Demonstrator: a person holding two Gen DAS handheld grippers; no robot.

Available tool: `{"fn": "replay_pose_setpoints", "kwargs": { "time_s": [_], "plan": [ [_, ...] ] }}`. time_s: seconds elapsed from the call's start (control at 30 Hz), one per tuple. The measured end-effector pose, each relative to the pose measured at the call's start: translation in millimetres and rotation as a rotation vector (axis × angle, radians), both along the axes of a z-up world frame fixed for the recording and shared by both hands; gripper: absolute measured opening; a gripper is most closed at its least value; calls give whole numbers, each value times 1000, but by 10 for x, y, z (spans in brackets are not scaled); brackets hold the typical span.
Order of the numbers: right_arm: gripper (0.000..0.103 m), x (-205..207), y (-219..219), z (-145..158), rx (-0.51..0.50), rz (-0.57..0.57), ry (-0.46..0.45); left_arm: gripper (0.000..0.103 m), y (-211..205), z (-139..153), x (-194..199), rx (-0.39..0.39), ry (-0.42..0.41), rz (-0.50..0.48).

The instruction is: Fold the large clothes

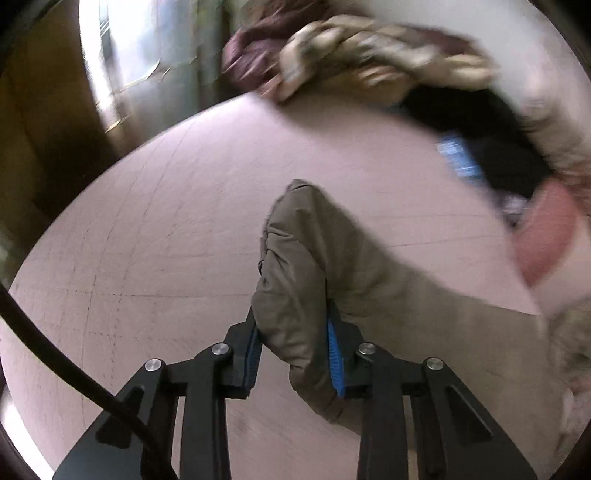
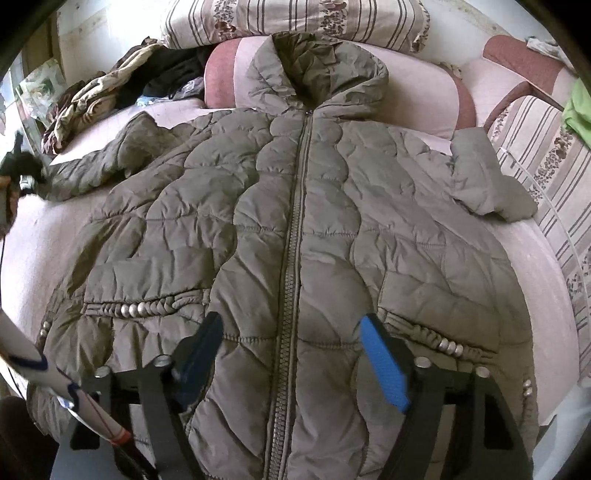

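Note:
A large olive-brown quilted jacket lies face up and zipped on a pale pink bed, hood toward the pillows, sleeves spread to both sides. My left gripper is shut on the cuff of the jacket sleeve and holds it over the pink sheet; the view is blurred by motion. That gripper also shows at the far left of the right wrist view, at the end of the left sleeve. My right gripper is open and empty, hovering above the jacket's lower front by the zipper.
A heap of patterned and dark clothes lies at the bed's far left corner. Striped pillows line the head and right side. A pink bolster sits behind the hood. A green cloth lies at the right edge.

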State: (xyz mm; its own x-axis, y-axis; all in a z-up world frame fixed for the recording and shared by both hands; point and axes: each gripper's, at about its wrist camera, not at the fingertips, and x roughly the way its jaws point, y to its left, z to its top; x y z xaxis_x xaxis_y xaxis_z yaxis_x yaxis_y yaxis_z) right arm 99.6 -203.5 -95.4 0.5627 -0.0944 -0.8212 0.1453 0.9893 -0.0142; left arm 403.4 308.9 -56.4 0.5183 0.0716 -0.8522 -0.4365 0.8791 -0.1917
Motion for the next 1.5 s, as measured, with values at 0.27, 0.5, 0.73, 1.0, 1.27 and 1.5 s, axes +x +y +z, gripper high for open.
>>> {"fn": "replay_pose_setpoints", "kwargs": {
  "time_s": [0.27, 0.5, 0.73, 1.0, 1.27, 1.5],
  "plan": [
    [76, -241, -240, 204, 46, -61, -67, 28, -1761, 923, -528, -91, -189, -405],
    [76, -559, -606, 339, 71, -154, -106, 32, -3139, 499, -887, -64, -126, -587],
    [76, -640, -895, 405, 76, -206, -117, 57, -3361, 353, -1692, -32, -119, -686],
    [84, -71, -407, 572, 122, -23, -149, 74, -2475, 252, -2190, 68, -231, -446],
    [91, 1314, 496, 520, 292, 140, -83, 74, -1553, -62, -1965, 120, -213, -189],
    [91, 2413, 649, -120, 473, -33, 47, 74, -1290, -125, -1915, 12, -206, -164]
  ]
}}
